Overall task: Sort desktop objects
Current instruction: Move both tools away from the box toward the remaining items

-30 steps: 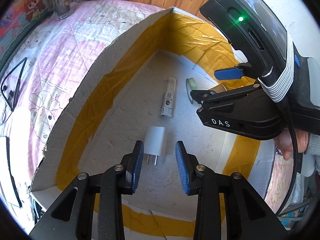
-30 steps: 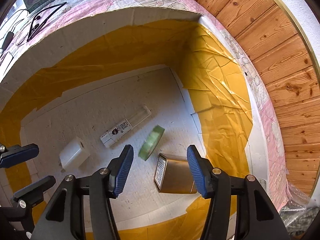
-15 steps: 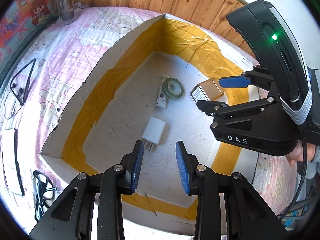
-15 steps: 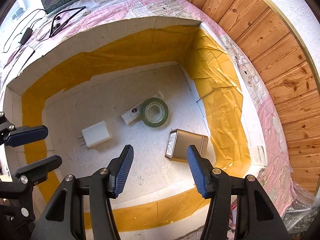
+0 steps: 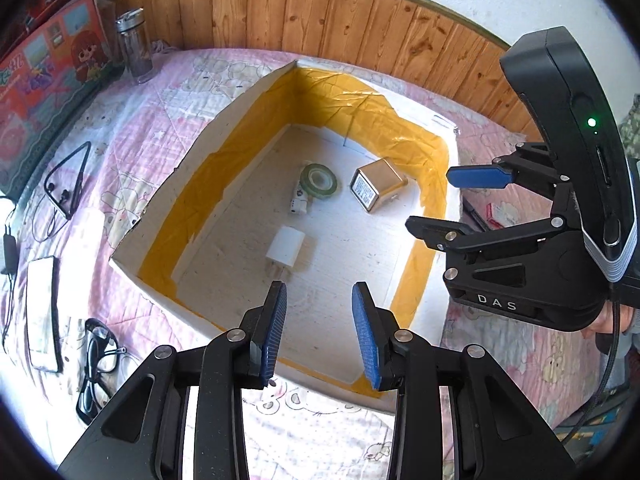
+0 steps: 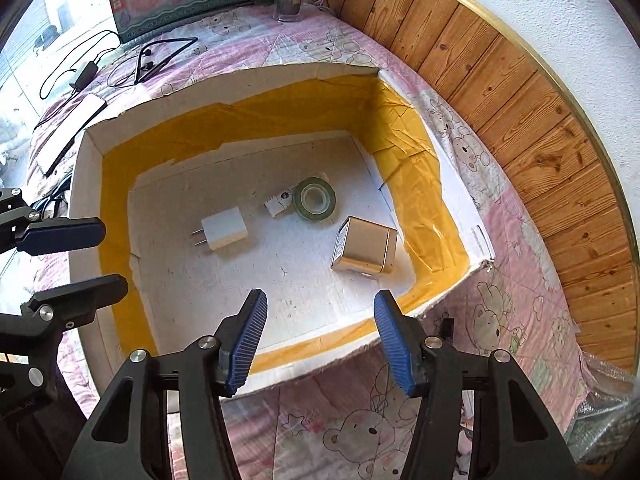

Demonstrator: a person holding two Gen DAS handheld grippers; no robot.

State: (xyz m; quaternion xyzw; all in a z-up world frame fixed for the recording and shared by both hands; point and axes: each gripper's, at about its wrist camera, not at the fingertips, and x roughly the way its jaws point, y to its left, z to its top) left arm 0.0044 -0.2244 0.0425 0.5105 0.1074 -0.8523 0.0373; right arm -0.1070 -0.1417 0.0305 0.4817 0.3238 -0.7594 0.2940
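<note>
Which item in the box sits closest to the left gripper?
The white charger, prongs toward the left gripper; tape roll and gold tin lie farther back.

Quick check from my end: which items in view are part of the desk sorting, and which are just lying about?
Part of the job:
- cardboard box
- white charger, roll of tape, gold tin, small white packet, all in the box
- glasses, phone, neckband earphones, on the quilt

Lying about:
- glass bottle
- printed carton
- pink quilt
</note>
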